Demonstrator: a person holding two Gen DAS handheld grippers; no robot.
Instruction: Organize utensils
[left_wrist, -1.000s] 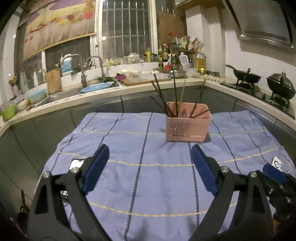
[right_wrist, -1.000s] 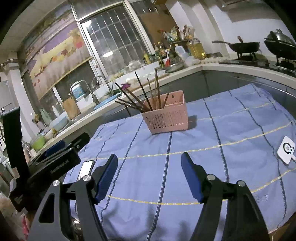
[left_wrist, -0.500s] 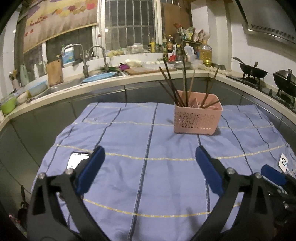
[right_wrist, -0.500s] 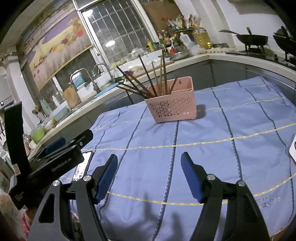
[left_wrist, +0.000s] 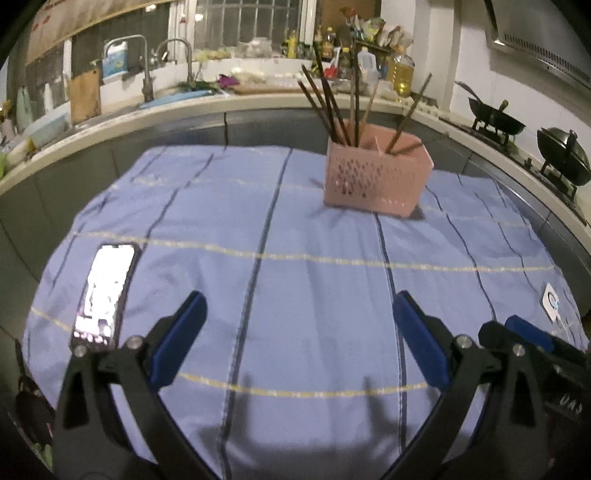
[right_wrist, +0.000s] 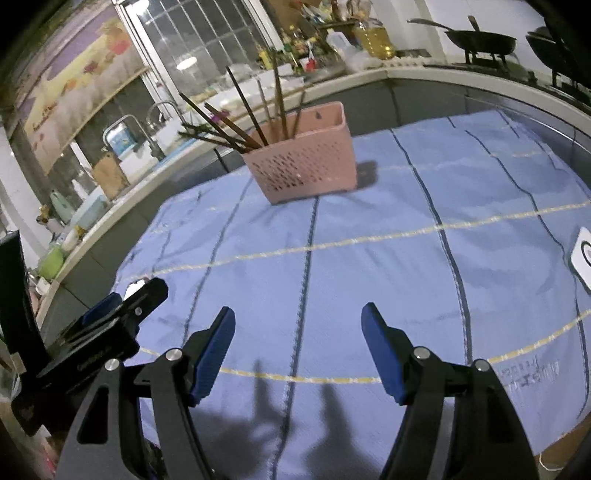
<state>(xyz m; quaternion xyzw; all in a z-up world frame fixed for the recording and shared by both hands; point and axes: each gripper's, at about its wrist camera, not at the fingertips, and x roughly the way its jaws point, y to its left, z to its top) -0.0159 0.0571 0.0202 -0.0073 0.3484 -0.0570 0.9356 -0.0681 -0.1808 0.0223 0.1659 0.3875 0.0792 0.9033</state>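
Note:
A pink perforated basket (left_wrist: 376, 177) (right_wrist: 304, 166) stands on the far side of the blue striped tablecloth (left_wrist: 295, 280) (right_wrist: 369, 258). Several dark and wooden chopsticks (left_wrist: 334, 107) (right_wrist: 243, 122) lean out of its top. My left gripper (left_wrist: 299, 306) hangs over the near cloth with its blue pads wide apart and nothing between them. My right gripper (right_wrist: 297, 317) is also open and empty above the near cloth. Both stay well short of the basket. The left gripper's body (right_wrist: 96, 343) shows at the lower left of the right wrist view.
A lit phone (left_wrist: 105, 291) lies on the cloth at the near left. A small white device (left_wrist: 551, 300) (right_wrist: 583, 258) rests at the cloth's right edge. A curved kitchen counter with a sink (left_wrist: 166, 99) and two woks (left_wrist: 495, 123) rings the table behind.
Both grippers have sunk and tipped downward, so the cloth fills more of each view and the basket sits higher. The left gripper's jaws have spread a little wider.

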